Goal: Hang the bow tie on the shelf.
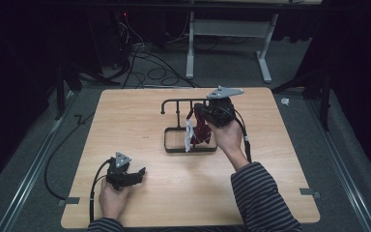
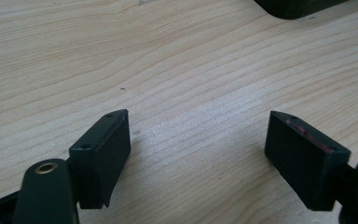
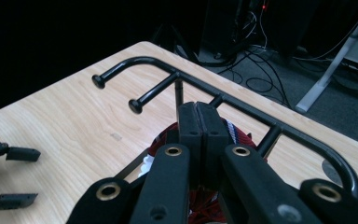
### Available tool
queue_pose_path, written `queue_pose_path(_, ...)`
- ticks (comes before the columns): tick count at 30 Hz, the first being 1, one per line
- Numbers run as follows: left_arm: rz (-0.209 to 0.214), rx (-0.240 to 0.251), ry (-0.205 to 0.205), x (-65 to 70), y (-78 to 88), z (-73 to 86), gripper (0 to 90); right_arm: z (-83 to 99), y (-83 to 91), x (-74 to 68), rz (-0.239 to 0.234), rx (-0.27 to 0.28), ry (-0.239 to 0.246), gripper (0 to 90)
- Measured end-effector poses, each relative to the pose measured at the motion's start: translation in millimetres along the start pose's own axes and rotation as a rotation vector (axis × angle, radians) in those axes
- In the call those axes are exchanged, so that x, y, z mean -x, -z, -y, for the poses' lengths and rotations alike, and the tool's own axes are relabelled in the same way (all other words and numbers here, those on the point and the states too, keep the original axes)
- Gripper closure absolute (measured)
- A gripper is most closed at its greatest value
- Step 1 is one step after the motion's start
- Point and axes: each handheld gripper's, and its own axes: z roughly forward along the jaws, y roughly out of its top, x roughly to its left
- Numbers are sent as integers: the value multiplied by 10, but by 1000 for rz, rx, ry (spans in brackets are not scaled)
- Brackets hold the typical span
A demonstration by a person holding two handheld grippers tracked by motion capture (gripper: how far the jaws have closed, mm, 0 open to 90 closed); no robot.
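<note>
One red cloth (image 1: 201, 129) pinched by the right gripper (image 3: 199, 122) at one black rack (image 1: 174, 102); left gripper (image 2: 198, 147) spread wide

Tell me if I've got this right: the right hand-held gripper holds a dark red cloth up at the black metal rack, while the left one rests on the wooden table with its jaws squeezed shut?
Not quite. The left hand-held gripper rests on the light wooden table with its jaws wide open, as the left gripper view shows. The rest holds: the right hand-held gripper grips the dark red cloth at the black metal rack.

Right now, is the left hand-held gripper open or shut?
Open: the left hand-held gripper has its jaws wide apart over bare table.
</note>
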Motion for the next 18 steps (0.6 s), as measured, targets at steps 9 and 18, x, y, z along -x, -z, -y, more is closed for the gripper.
queue_pose_path(9, 0, 0, 0, 0, 0, 0, 229, -78, -19, -10, 1, 15, -4, 900)
queue_pose_path(18, -1, 2, 0, 1, -2, 1, 229, -119, -93, 34, 39, -7, -2, 900)
